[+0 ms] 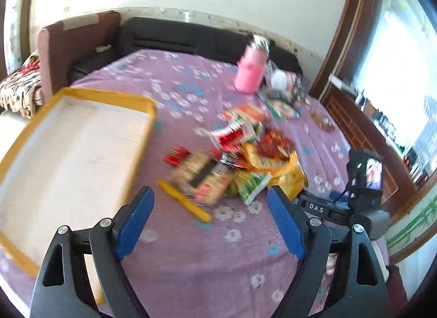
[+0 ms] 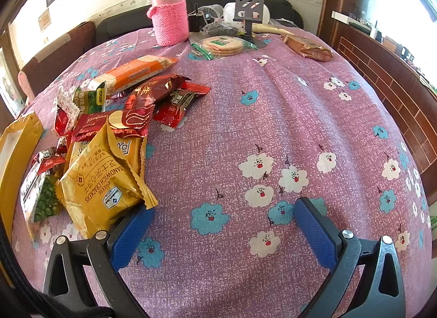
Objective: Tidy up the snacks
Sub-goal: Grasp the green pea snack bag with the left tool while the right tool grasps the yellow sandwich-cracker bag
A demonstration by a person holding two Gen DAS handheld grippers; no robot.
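Through the left wrist camera, my left claw [image 1: 210,195] hangs above the purple flowered tablecloth [image 1: 191,258] with its blue pads spread wide and nothing between them. The picture is blurred. Just ahead of the tips lies the heap of snack packets [image 1: 237,159], around the middle of the tabletop, with a yellow stick-shaped packet [image 1: 185,203] at its near edge. A yellow-rimmed tray [image 1: 142,137] with a white floor sits toward the tabletop's left edge, beside the heap. A pink flask [image 1: 250,72] stands near the far edge.

Through the right wrist camera, my right claw [image 2: 222,208] is also spread, gripping nothing, over bare cloth. Its left pad [image 2: 131,236] lies against or just under the corner of a golden cracker bag [image 2: 101,181]; I cannot tell which. The heap fills the left side.
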